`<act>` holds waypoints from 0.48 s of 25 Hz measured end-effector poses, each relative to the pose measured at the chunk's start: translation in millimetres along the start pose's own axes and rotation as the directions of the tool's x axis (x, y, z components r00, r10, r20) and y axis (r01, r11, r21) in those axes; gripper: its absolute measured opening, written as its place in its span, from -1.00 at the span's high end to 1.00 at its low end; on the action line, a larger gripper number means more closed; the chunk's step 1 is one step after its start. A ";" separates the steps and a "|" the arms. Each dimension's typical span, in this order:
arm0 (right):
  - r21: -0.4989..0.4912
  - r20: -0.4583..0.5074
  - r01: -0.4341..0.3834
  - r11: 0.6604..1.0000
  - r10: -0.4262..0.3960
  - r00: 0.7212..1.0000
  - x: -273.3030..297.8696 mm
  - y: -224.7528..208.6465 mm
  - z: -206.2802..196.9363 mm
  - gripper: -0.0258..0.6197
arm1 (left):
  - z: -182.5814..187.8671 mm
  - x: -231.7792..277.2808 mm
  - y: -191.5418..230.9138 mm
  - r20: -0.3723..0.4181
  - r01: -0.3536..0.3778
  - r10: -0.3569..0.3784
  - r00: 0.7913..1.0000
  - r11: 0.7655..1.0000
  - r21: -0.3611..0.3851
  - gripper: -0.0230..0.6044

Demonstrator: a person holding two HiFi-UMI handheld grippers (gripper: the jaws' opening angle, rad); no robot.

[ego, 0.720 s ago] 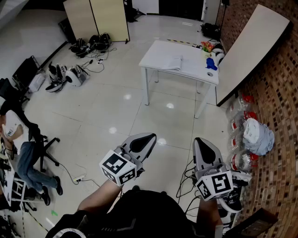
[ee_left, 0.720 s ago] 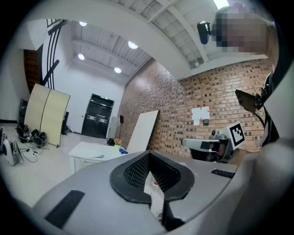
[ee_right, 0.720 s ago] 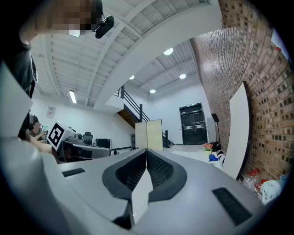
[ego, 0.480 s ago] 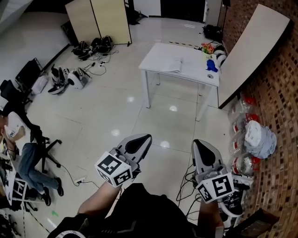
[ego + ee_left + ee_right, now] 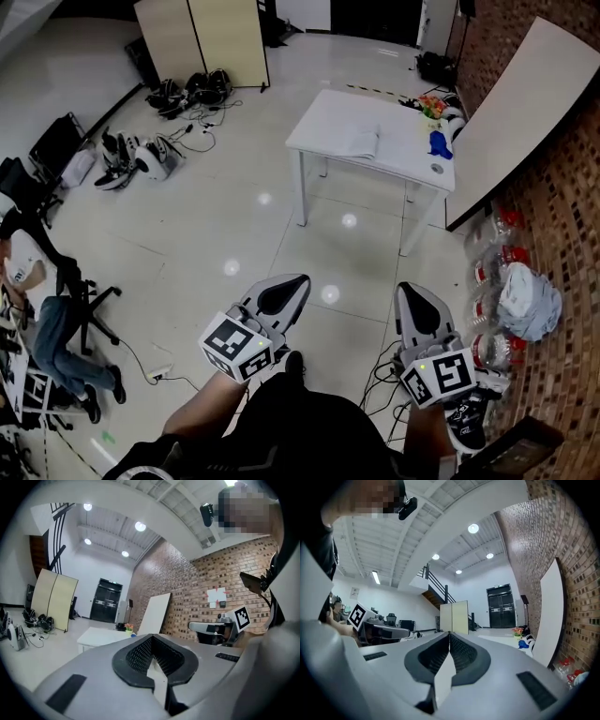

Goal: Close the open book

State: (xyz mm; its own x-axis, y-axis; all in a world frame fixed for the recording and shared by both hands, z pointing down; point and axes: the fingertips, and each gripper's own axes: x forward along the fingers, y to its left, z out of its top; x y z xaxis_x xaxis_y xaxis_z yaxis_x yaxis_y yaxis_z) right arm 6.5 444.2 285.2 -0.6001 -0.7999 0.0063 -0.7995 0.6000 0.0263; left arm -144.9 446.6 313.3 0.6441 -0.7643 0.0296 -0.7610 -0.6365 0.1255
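Left side: the left hand-held gripper (image 5: 284, 291) is pointing level above the tiled floor (image 5: 216, 216), its jaws pressing together tip to tip and gripping nothing.
Right side: the right hand-held gripper (image 5: 412, 302) is pointing level just beside the left one, its jaws likewise meeting with nothing between them.
Task's thing: the book (image 5: 361, 143) is lying open near the middle of the white table (image 5: 323, 122), well apart from both hand-held grippers.
Table's place: it is standing across the floor ahead, near the brick wall (image 5: 562, 216).
Also on the table: a blue object (image 5: 439, 142) and a colourful bunch (image 5: 433, 103) are sitting toward the right end, apart from the book.
Beside the table: a large pale board (image 5: 511, 103) is leaning against the brick wall.
Left edge of the head view: a person (image 5: 52, 328) is sitting on a chair.
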 end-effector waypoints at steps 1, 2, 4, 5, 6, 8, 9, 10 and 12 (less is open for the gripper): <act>-0.003 -0.005 0.007 1.000 -0.007 1.000 12.8 -2.2 -0.8 0.92 | 0.8 5.2 12.5 -0.003 0.007 -0.007 1.000 1.000 -0.004 0.94; -0.005 -0.011 0.015 1.000 -0.015 1.000 25.7 -5.2 -1.2 0.92 | 2.4 11.1 25.0 -0.005 0.014 -0.014 1.000 1.000 -0.007 0.94; -0.013 -0.025 0.034 0.999 -0.035 0.999 52.8 -13.2 -1.2 0.92 | 7.6 24.3 50.6 -0.002 0.030 -0.030 1.000 0.999 -0.009 0.94; -0.018 -0.031 0.042 0.999 -0.043 0.999 66.5 -16.4 -1.0 0.92 | 10.1 30.9 63.6 0.000 0.038 -0.038 0.999 0.999 -0.008 0.94; -0.023 -0.035 0.048 0.999 -0.049 0.998 79.6 -18.6 -1.0 0.92 | 11.9 37.3 76.2 0.000 0.046 -0.046 0.999 0.999 -0.007 0.94; -0.035 -0.042 0.056 0.998 -0.058 0.997 103.1 -20.8 -1.8 0.92 | 13.7 49.2 99.0 0.001 0.065 -0.065 0.998 0.998 -0.007 0.94; -0.040 -0.045 0.060 0.997 -0.062 0.997 114.1 -21.9 -2.1 0.92 | 14.2 55.1 109.0 0.004 0.076 -0.076 0.997 0.997 -0.010 0.94; -0.044 -0.049 0.063 0.997 -0.065 0.997 124.8 -23.7 -2.4 0.92 | 14.8 61.5 118.6 0.006 0.085 -0.085 0.996 0.996 -0.016 0.94; -0.045 -0.058 0.070 0.997 -0.073 0.996 146.2 -31.0 -3.0 0.92 | 15.9 76.2 136.6 0.008 0.098 -0.098 0.995 0.995 -0.028 0.94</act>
State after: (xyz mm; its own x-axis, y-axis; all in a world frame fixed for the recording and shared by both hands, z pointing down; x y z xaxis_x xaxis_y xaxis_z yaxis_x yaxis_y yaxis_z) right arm -56.4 308.6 288.3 -0.5380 -0.8406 0.0624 -0.8376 0.5415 0.0718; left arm -201.0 299.8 316.9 0.7150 -0.6991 0.0091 -0.6916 -0.7053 0.1557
